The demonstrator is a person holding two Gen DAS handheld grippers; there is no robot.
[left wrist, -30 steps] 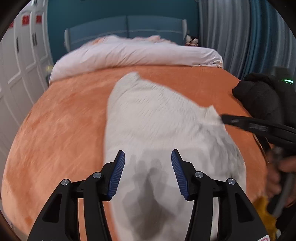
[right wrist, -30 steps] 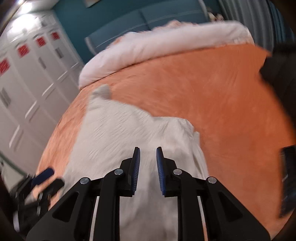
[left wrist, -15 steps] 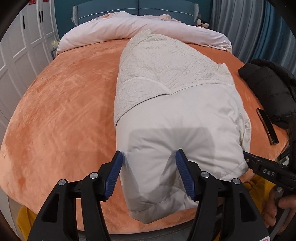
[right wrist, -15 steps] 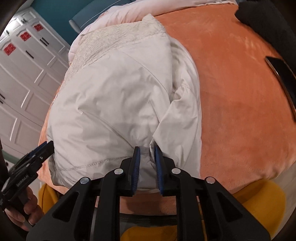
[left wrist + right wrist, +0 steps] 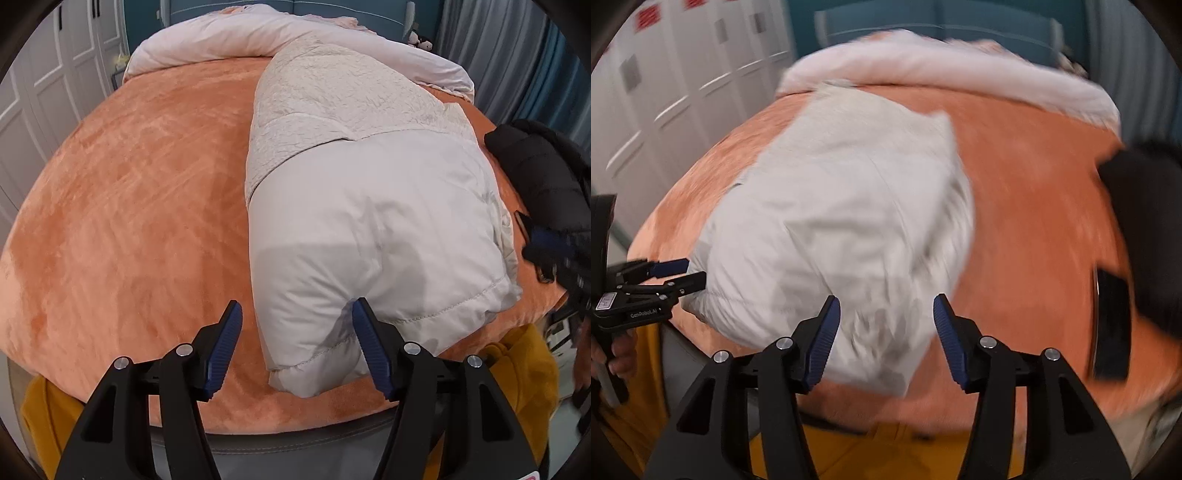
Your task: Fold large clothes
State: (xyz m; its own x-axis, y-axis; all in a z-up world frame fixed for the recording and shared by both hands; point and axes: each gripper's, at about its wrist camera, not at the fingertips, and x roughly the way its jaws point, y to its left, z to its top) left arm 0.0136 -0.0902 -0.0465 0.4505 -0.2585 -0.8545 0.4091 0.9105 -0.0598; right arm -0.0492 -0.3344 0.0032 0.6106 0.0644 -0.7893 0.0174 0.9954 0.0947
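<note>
- Your wide bed under its orange plush cover (image 5: 140, 206) fills both views, a pale rolled duvet (image 5: 295, 40) across its head.
- On it lies the big off-white padded coat (image 5: 369, 229), quilted lining showing at the far end, its smooth near half doubled over and reaching the bed's near edge.
- A black puffy jacket (image 5: 543, 173) sits just right of it, apart.
- Your left gripper (image 5: 297, 345) stands released, its jaws just opened wider, the coat's corner between them but unpinched.
- Your right gripper (image 5: 886, 338) has just let go too, jaws parted over the hem.
- This fold looks laid; next, I'd judge, you re-grip for another fold.
</note>
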